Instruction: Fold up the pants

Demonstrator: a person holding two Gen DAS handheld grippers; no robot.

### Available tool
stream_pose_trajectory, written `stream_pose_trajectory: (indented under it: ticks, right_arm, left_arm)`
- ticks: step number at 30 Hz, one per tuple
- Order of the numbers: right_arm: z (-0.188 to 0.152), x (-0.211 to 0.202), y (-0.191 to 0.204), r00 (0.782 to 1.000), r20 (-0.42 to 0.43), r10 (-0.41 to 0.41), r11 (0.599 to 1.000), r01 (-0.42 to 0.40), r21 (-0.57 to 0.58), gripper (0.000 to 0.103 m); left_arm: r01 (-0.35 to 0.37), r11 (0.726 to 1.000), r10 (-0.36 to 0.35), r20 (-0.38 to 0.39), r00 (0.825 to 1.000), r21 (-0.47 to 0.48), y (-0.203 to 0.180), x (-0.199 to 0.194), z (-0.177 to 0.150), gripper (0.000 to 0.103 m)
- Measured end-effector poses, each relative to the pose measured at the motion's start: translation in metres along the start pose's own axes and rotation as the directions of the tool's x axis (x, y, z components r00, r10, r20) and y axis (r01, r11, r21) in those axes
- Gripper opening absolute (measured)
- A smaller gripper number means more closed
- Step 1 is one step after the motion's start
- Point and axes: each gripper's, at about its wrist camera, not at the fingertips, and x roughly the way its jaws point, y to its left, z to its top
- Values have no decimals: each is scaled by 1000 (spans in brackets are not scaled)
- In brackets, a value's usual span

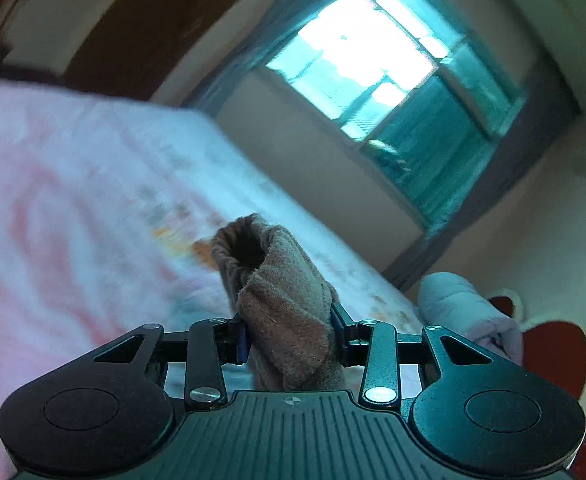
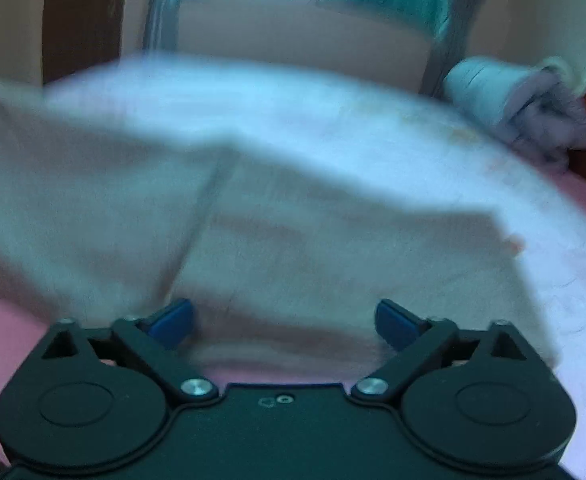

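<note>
The pants are beige-brown cloth. In the left wrist view my left gripper is shut on a bunched edge of the pants, lifted above the bed. In the right wrist view the pants lie spread and blurred across the bed, with a seam running down their left half. My right gripper is open just above the near edge of the pants, its blue pads wide apart and holding nothing.
The bed has a pink and white sheet. A rolled pale blanket lies at the bed's far right end, also in the right wrist view. A window with teal curtains and a wall stand beyond the bed.
</note>
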Motion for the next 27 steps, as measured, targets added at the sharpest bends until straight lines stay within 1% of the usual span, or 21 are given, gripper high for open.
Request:
stream_pose_trajectory:
  ticks: [1, 3, 5, 7, 8, 10, 11, 13, 14, 16, 17, 18, 20, 21, 22, 23, 24, 25, 26, 27]
  right_arm:
    - [2, -12, -12, 998, 53, 16, 999, -18, 45, 93]
    - [3, -29, -45, 994, 106, 38, 984, -55, 167, 93]
    - [2, -36, -90, 994, 109, 3, 946, -39, 321, 93]
    - [0, -41, -134, 993, 117, -29, 896, -27, 443, 93]
    - [0, -44, -156, 991, 125, -42, 876, -23, 481, 93]
    - [1, -47, -190, 991, 121, -50, 860, -19, 510, 93]
    - [1, -51, -207, 990, 124, -64, 855, -10, 518, 93]
    - [-4, -61, -238, 984, 131, -118, 838, 28, 544, 95]
    - [-10, -63, -249, 984, 131, -121, 830, 28, 557, 95]
    - [-19, -69, -278, 985, 125, -119, 813, 25, 582, 95]
    - [-25, -72, -290, 985, 122, -119, 804, 24, 594, 95]
    - [-30, -71, -302, 986, 116, -118, 792, 23, 611, 95]
    - [-46, -68, -324, 988, 88, -130, 751, 40, 659, 95]
    - [-53, -68, -334, 988, 68, -137, 722, 52, 690, 95]
    - [-59, -66, -344, 990, 49, -135, 679, 56, 732, 95]
    - [-63, -64, -351, 992, 43, -121, 638, 45, 768, 95]
    - [-68, -60, -358, 994, 46, -98, 603, 23, 797, 95]
    - [-71, -56, -361, 996, 53, -66, 571, -6, 821, 95]
    - [-71, -51, -362, 997, 66, -34, 553, -36, 833, 95]
    - [-71, -49, -360, 996, 88, 5, 538, -77, 840, 94]
  left_arm:
    - [12, 1000, -12, 5, 1000, 22, -13, -1, 3, 38]
    - [50, 996, -51, 2, 999, 74, -44, 2, 7, 38]
    - [81, 987, -79, -21, 997, 142, -84, 12, 8, 38]
    - [115, 971, -106, -53, 993, 209, -127, 27, 2, 38]
    - [132, 961, -117, -72, 990, 243, -148, 36, -2, 38]
    - [167, 939, -137, -118, 984, 300, -189, 57, -18, 38]
    - [191, 924, -148, -151, 977, 332, -213, 70, -30, 37]
    - [241, 888, -166, -215, 962, 391, -258, 92, -62, 34]
    - [269, 867, -170, -260, 951, 419, -279, 107, -83, 33]
    - [318, 840, -166, -350, 922, 440, -311, 131, -127, 32]
    - [343, 830, -159, -403, 901, 440, -323, 144, -154, 32]
    - [363, 826, -147, -457, 877, 431, -332, 156, -181, 32]
    - [387, 818, -115, -538, 835, 426, -344, 168, -224, 35]
    - [380, 823, -105, -544, 832, 422, -346, 166, -239, 39]
    - [381, 832, -126, -532, 837, 403, -347, 160, -248, 51]
    - [411, 837, -181, -526, 831, 361, -348, 151, -250, 65]
    - [421, 844, -209, -520, 828, 332, -347, 144, -248, 67]
    - [397, 855, -194, -505, 841, 333, -345, 135, -242, 68]
    - [386, 859, -186, -498, 847, 336, -341, 127, -237, 67]
    - [368, 866, -175, -483, 858, 339, -333, 118, -229, 67]
